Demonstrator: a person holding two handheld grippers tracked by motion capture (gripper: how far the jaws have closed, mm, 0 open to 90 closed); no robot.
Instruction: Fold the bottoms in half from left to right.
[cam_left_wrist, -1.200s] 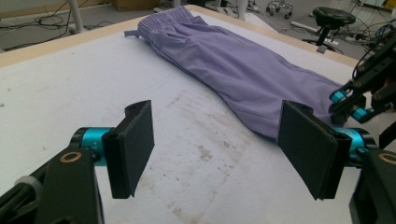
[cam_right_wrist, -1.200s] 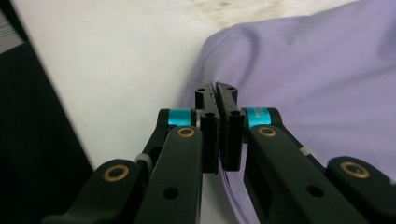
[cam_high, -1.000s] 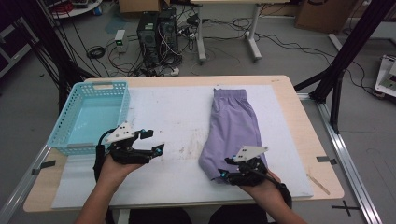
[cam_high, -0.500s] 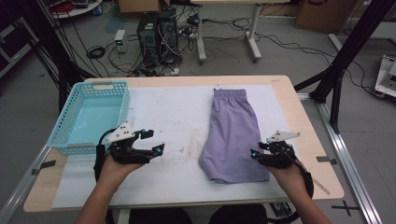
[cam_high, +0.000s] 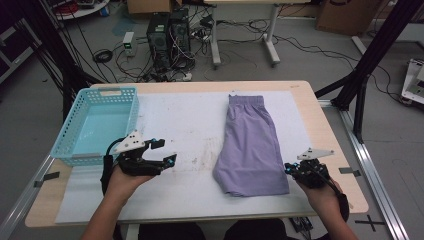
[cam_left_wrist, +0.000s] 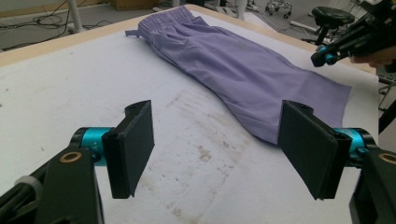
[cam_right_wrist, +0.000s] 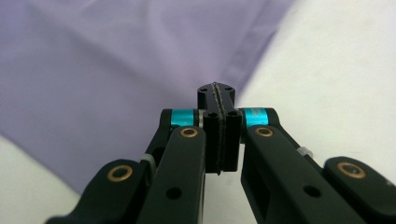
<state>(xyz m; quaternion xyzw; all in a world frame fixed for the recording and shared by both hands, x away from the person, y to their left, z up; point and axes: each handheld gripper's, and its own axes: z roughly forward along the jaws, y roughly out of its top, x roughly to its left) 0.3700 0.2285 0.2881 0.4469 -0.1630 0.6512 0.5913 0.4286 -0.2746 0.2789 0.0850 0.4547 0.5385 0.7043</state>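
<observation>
Purple shorts (cam_high: 250, 145) lie flat on the white mat (cam_high: 185, 120), waistband at the far end, leg hem near me. My right gripper (cam_high: 289, 169) sits just off the hem's right corner. In the right gripper view its jaws (cam_right_wrist: 218, 95) are pressed together with nothing visible between them, and the purple cloth (cam_right_wrist: 93, 70) lies under and beyond them. My left gripper (cam_high: 166, 151) hovers over the bare mat left of the shorts. In the left gripper view it (cam_left_wrist: 217, 135) is wide open with nothing between its pads, the shorts (cam_left_wrist: 243, 70) stretch ahead, and the right gripper (cam_left_wrist: 327, 56) shows far right.
A light blue plastic basket (cam_high: 107, 91) with nothing in it stands at the table's left side. The wooden table edge (cam_high: 340, 150) runs close by my right hand. Computers, cables and black stand legs are on the floor beyond the table.
My right gripper has moved from the shorts' near hem out to the right, past the hem's corner. The hem now lies wider. The left gripper has stayed put.
</observation>
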